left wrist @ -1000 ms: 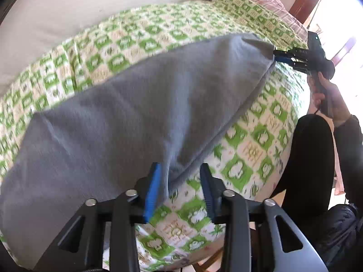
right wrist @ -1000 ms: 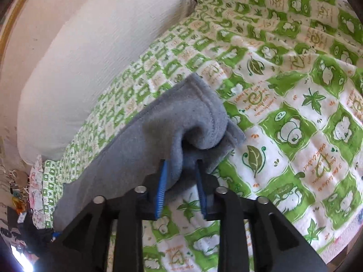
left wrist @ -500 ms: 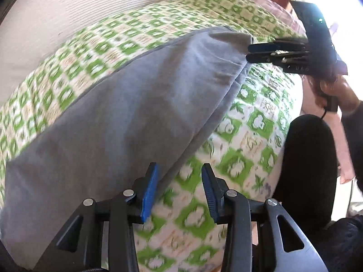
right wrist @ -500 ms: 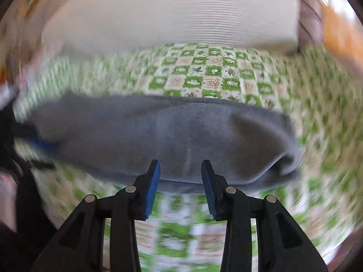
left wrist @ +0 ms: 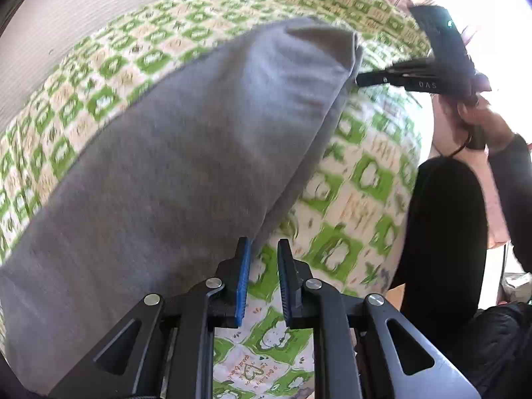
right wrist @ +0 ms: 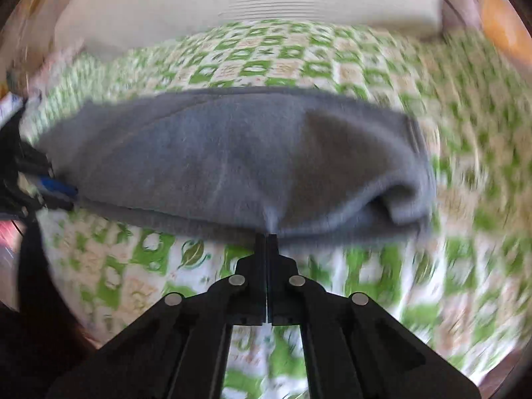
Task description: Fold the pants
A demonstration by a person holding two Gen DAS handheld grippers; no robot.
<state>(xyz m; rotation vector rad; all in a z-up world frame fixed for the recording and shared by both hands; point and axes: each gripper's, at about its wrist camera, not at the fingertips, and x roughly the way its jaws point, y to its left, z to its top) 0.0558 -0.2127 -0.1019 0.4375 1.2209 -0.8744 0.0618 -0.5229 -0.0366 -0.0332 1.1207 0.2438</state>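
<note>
Grey pants lying on the green checked bedspread.
Right gripper jaws pinched on the pants' near edge; left gripper jaws apart, beside the cloth.

One pair of grey pants, two grippers, one quilt.
</note>
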